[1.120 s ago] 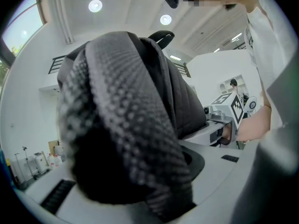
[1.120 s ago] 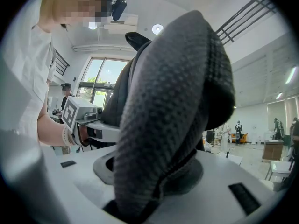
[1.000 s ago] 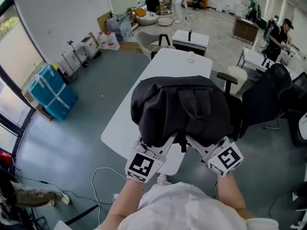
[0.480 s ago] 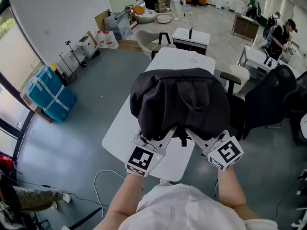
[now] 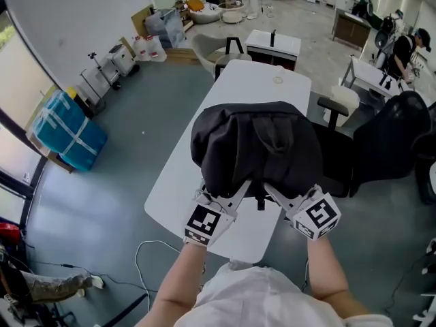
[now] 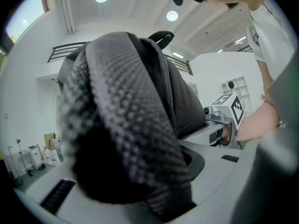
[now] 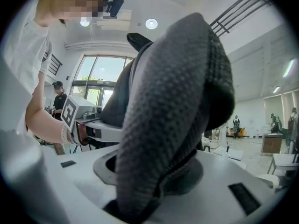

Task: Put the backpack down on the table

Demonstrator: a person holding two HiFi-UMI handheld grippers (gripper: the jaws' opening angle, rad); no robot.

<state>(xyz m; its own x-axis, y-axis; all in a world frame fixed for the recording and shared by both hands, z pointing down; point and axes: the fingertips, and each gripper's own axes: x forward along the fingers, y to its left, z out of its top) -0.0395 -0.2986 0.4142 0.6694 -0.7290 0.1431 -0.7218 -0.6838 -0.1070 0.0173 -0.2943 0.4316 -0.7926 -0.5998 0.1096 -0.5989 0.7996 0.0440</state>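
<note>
A black backpack (image 5: 255, 145) hangs over the near half of a long white table (image 5: 178, 176), top handle facing up. My left gripper (image 5: 231, 195) and right gripper (image 5: 278, 196) reach under its near side, each shut on a padded mesh shoulder strap. In the left gripper view the left strap (image 6: 126, 125) fills the jaws, with the right gripper (image 6: 219, 125) beyond it. The right gripper view shows the other strap (image 7: 173, 115) pinched between the jaws. I cannot tell whether the bag's bottom touches the table.
A black office chair (image 5: 381, 142) and a white chair (image 5: 340, 101) stand right of the table. A small ring (image 5: 277, 80) lies at the table's far end, a second desk (image 5: 272, 46) behind it. Blue wrapped boxes (image 5: 68, 131) sit left; a cable (image 5: 146, 251) lies on the floor.
Both grippers have carried the backpack forward over the table and lower. Their hold on the straps looks the same.
</note>
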